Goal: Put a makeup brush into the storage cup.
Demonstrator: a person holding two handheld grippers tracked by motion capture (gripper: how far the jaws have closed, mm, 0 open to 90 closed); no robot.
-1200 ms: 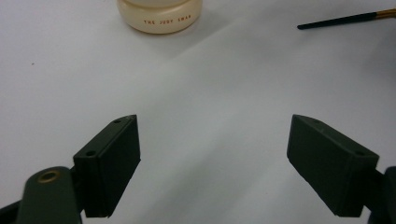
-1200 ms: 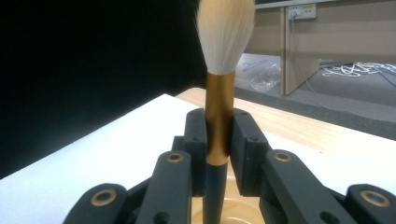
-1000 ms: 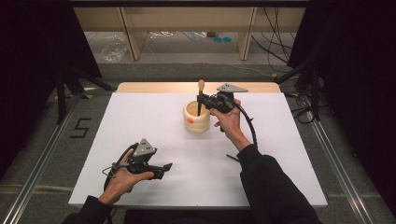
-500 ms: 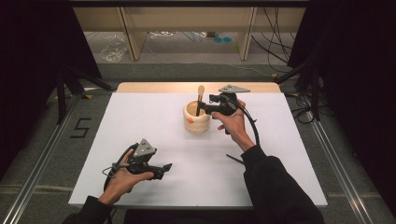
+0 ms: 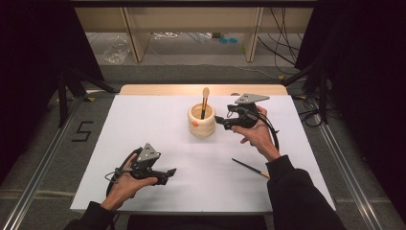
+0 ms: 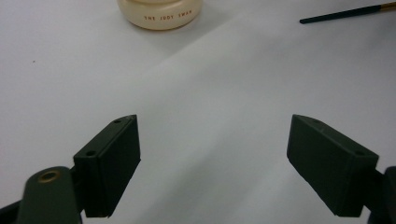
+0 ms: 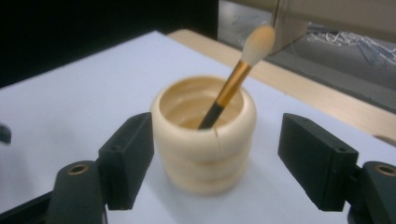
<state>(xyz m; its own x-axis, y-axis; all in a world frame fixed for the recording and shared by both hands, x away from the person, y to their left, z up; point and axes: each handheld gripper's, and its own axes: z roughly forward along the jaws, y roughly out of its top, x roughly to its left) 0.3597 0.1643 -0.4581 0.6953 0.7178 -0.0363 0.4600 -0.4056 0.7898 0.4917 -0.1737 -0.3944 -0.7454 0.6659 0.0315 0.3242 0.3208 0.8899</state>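
Brush two [image 5: 250, 168], a dark-handled one lying flat on the white table [image 5: 143, 120], sits nearer the empty, wide-open right gripper [image 5: 219, 121], which has just opened off the brush [image 5: 204, 102] in the cream holder [image 5: 201, 120].

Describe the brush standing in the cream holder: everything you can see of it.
The brush stands in the cream holder, leaning on the rim with its head up. It has a pale, fluffy rounded tuft at the top, a shiny gold-orange ferrule below it, and a dark handle whose lower end is hidden inside the holder. Nothing grips it: the right gripper is open, its fingers apart from the brush on either side of the holder. The holder sits on the white table.
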